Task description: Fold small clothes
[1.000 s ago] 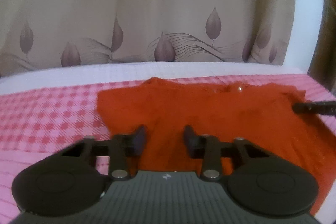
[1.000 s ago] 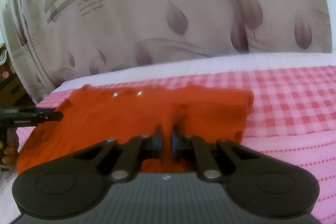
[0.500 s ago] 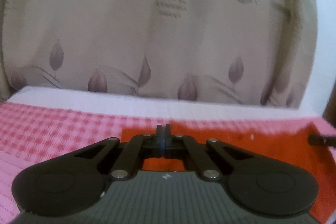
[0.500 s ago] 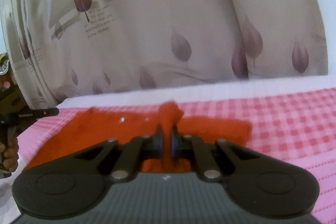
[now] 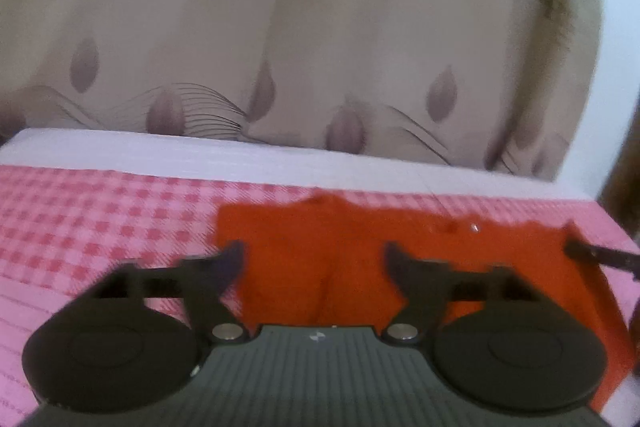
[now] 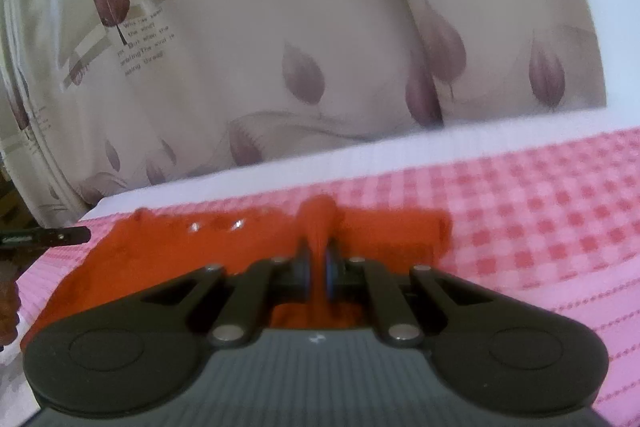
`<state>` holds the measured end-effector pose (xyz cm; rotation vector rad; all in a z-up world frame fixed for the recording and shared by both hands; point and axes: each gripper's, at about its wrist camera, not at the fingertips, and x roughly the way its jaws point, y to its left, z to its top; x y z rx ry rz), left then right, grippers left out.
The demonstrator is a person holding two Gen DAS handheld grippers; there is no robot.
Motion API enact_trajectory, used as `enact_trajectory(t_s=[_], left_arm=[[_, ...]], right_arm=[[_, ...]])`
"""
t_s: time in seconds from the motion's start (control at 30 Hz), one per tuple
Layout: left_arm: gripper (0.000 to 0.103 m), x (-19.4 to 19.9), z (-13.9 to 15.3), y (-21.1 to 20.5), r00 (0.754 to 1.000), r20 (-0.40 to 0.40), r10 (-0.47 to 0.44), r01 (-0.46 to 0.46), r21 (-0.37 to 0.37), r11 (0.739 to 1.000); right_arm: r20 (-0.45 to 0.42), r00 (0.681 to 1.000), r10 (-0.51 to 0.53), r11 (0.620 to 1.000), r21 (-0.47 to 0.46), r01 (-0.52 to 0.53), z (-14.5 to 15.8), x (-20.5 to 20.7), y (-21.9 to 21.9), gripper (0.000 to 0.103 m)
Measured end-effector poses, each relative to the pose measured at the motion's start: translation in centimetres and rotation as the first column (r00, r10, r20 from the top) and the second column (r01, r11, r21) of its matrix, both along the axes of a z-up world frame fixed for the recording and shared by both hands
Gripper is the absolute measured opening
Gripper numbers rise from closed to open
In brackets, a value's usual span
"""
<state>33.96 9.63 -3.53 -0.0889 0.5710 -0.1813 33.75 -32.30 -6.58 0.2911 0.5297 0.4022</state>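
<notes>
The orange garment point(image 5: 360, 251) lay spread on the pink checked cloth point(image 5: 100, 227), its long axis running crosswise in front of both grippers, with the leaf-print curtain point(image 5: 320, 47) hanging behind the far edge of the surface.

The left gripper point(image 5: 314, 259) had its jaws opening, already wide, with the garment's fabric lying below and between them but not pressed by either pad. Its left finger point(image 5: 228, 263) stood about over the garment's left edge, where orange met the checked cloth; the rest of the garment stretched away to the right of its fingers.

The right gripper point(image 6: 316, 267) was closed tight on a pinched ridge of the garment point(image 6: 160, 251), the fabric rising in a narrow fold just ahead of its fingertips. Most of the garment lay to the left of these fingers, and its right edge was just to their right.

Judging by this, the right hand alone had the cloth, so the fold would probably turn on it carrying its pinch across or along that long axis, while the left needed a fresh grip near the edge under it.
</notes>
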Motion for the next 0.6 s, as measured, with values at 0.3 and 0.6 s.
enact_trajectory(t_s=[0.3, 0.6], left_arm=[[0.003, 0.5, -2.1, -2.5, 0.996, -0.054, -0.068, 0.074, 0.111, 0.991], [0.003, 0.0, 1.9, -0.6, 0.991, 0.108, 0.083, -0.082, -0.012, 0.997]], right_arm=[[0.003, 1.0, 0.013, 1.0, 0.021, -0.013, -0.5, -0.3, -0.3, 0.007], [0.087, 0.996, -0.021, 0.998, 0.057, 0.016, 1.2, -1.2, -0.7, 0.007]])
